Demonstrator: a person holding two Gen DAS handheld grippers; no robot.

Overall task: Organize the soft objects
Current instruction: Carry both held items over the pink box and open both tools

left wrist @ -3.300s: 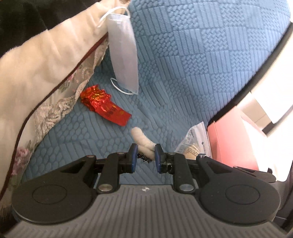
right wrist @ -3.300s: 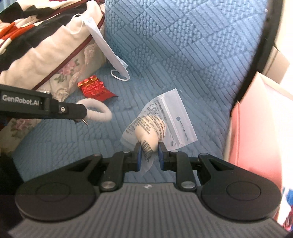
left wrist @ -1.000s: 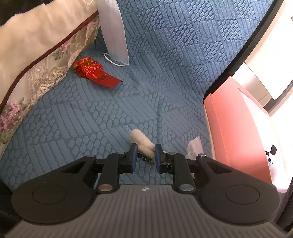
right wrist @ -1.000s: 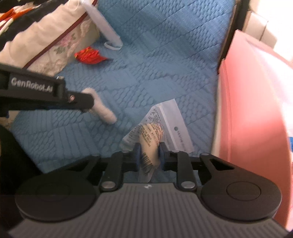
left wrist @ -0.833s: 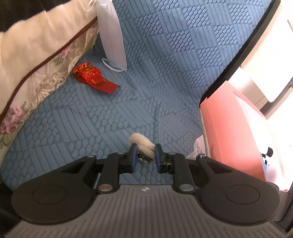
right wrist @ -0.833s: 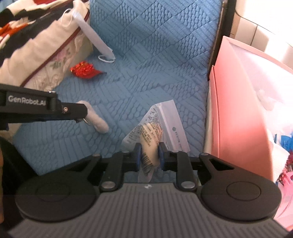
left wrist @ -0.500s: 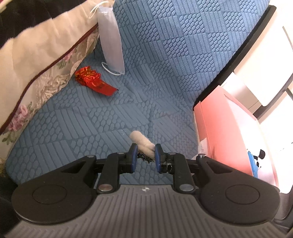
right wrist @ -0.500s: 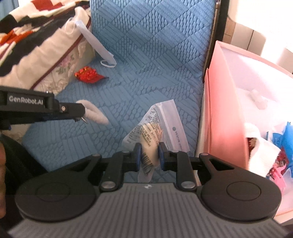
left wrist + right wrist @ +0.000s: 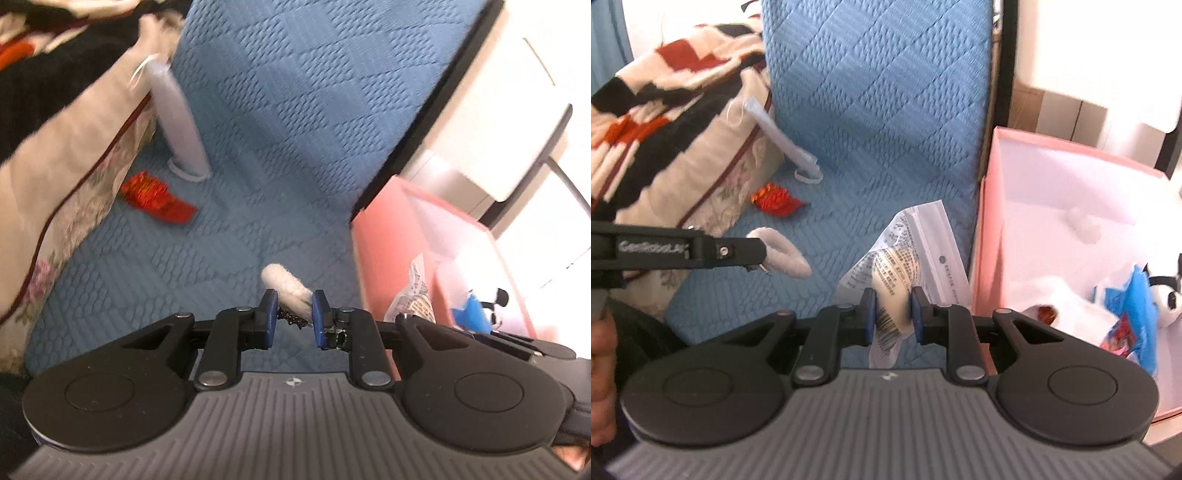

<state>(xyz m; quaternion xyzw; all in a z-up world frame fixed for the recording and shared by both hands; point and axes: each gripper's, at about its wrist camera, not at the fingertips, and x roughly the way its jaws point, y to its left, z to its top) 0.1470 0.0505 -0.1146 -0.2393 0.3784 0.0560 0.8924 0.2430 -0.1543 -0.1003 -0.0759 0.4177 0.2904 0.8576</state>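
Above the blue quilted cushion (image 9: 295,110), the left gripper (image 9: 294,314) is clamping a white fuzzy roll (image 9: 286,286) between its 2 blue pads, and the roll is hanging clear of the fabric. Its long axis is running forward and to the left from the pads, with its rounded free end pointing that way. In the right wrist view the same roll is curving out past the left fingertips (image 9: 753,251), its tip pointing right. The right gripper (image 9: 893,317) is squeezing a clear plastic bag (image 9: 905,251) holding a cream lump under a printed label; the bag's sealed strip is pointing up and away, and a barcoded end is hanging below the pads. Just to the right, a pink box (image 9: 982,229) is standing open with a white plush toy (image 9: 1067,299) and a blue packet (image 9: 1137,295) inside. Farther back on the cushion, a red foil wrapper (image 9: 159,194) is lying flat, and a face mask (image 9: 181,122) is leaning against a floral pillow (image 9: 74,177).
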